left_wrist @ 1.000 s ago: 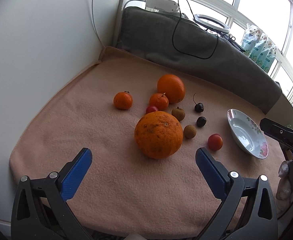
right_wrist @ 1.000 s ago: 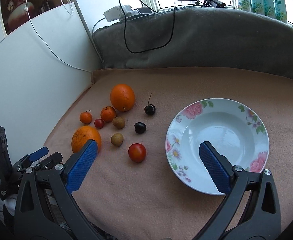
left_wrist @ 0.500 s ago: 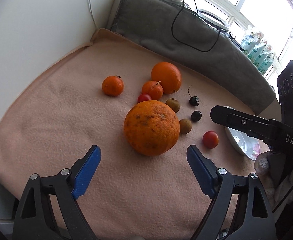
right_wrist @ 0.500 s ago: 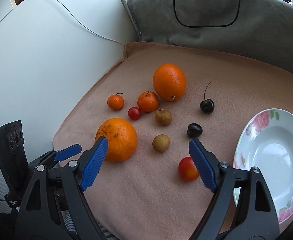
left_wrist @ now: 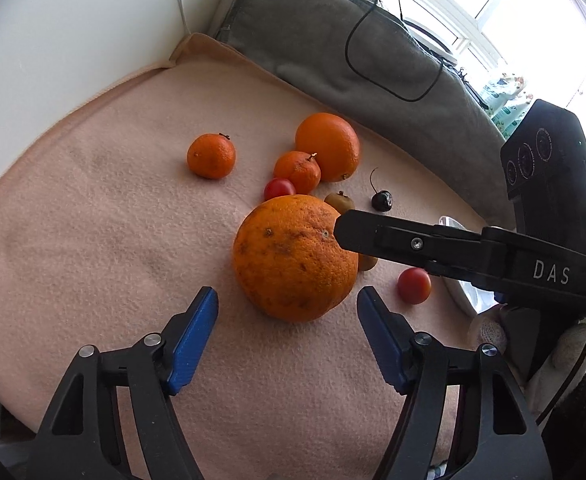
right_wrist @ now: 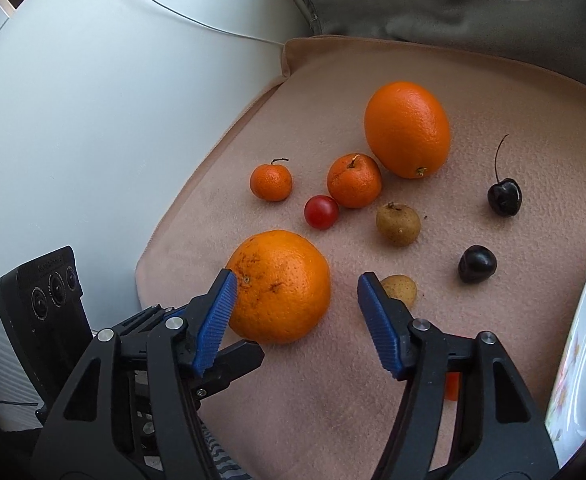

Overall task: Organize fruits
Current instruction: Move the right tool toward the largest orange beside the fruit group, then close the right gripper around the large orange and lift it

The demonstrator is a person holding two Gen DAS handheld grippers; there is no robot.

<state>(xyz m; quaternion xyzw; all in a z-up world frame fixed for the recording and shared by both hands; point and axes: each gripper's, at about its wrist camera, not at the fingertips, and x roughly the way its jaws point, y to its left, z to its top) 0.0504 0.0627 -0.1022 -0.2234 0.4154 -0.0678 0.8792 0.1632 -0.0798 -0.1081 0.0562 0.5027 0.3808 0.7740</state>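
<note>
A large speckled orange (left_wrist: 295, 258) (right_wrist: 281, 286) lies on the pink blanket (left_wrist: 93, 220). My left gripper (left_wrist: 289, 316) is open, just short of it. My right gripper (right_wrist: 295, 300) is open, its fingers on either side of the same orange from the other side. Behind lie a smooth orange (right_wrist: 408, 128), two mandarins (right_wrist: 271, 181) (right_wrist: 354, 180), a cherry tomato (right_wrist: 321, 211), two brown longans (right_wrist: 397, 224) (right_wrist: 401, 290), two dark cherries (right_wrist: 504, 197) (right_wrist: 477, 264) and a red tomato (left_wrist: 413, 285). The floral plate (right_wrist: 585, 344) is at the right.
A white wall (right_wrist: 93, 100) borders the blanket on the left. A grey cushion (left_wrist: 353, 52) with a black cable (left_wrist: 377, 60) lies along the back. My right gripper's finger (left_wrist: 433, 246) crosses the left wrist view over the orange.
Both grippers have moved in on the large speckled orange. The right gripper swung left from over the plate to straddle the orange. No fruit has moved.
</note>
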